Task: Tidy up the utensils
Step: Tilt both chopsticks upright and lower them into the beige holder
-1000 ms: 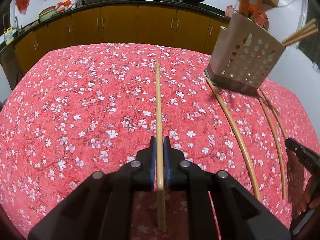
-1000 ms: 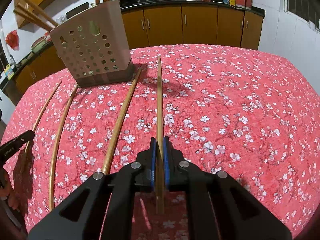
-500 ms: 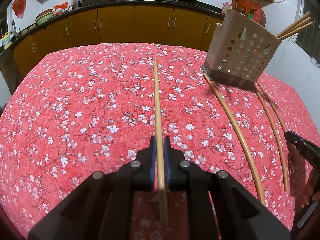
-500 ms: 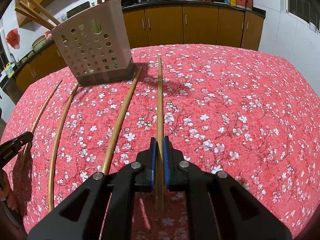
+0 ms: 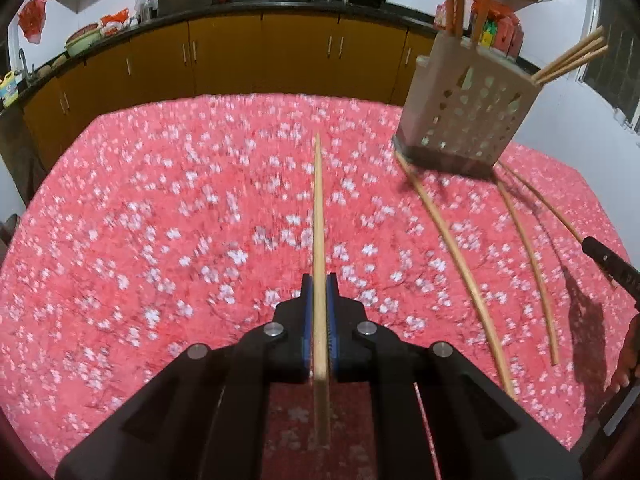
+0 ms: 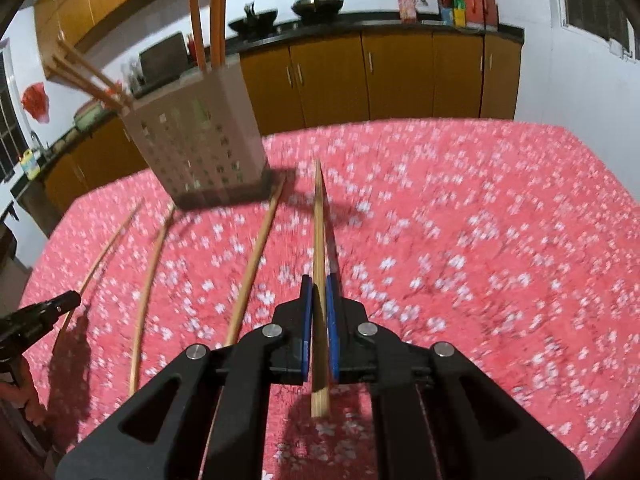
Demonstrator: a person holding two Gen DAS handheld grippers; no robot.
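My left gripper (image 5: 319,282) is shut on a wooden chopstick (image 5: 318,208) that points forward above the red floral tablecloth. My right gripper (image 6: 318,283) is shut on another wooden chopstick (image 6: 319,216), lifted off the cloth with its shadow beneath. A beige perforated utensil holder (image 5: 464,116) stands at the far right in the left wrist view and at the far left in the right wrist view (image 6: 196,148), with several chopsticks sticking out of it. Three loose chopsticks (image 5: 456,256) lie on the cloth in front of the holder, also in the right wrist view (image 6: 252,268).
The table (image 5: 160,240) is covered with a red flowered cloth. Behind it run orange kitchen cabinets (image 5: 240,56) with woks and bottles on a dark counter. The other gripper's tip shows at each view's side edge (image 5: 608,260), (image 6: 40,316).
Both grippers have risen and tilted with their chopsticks, and both views are now motion-blurred. The right chopstick has come off the cloth. The holder looks nearer in the right wrist view.
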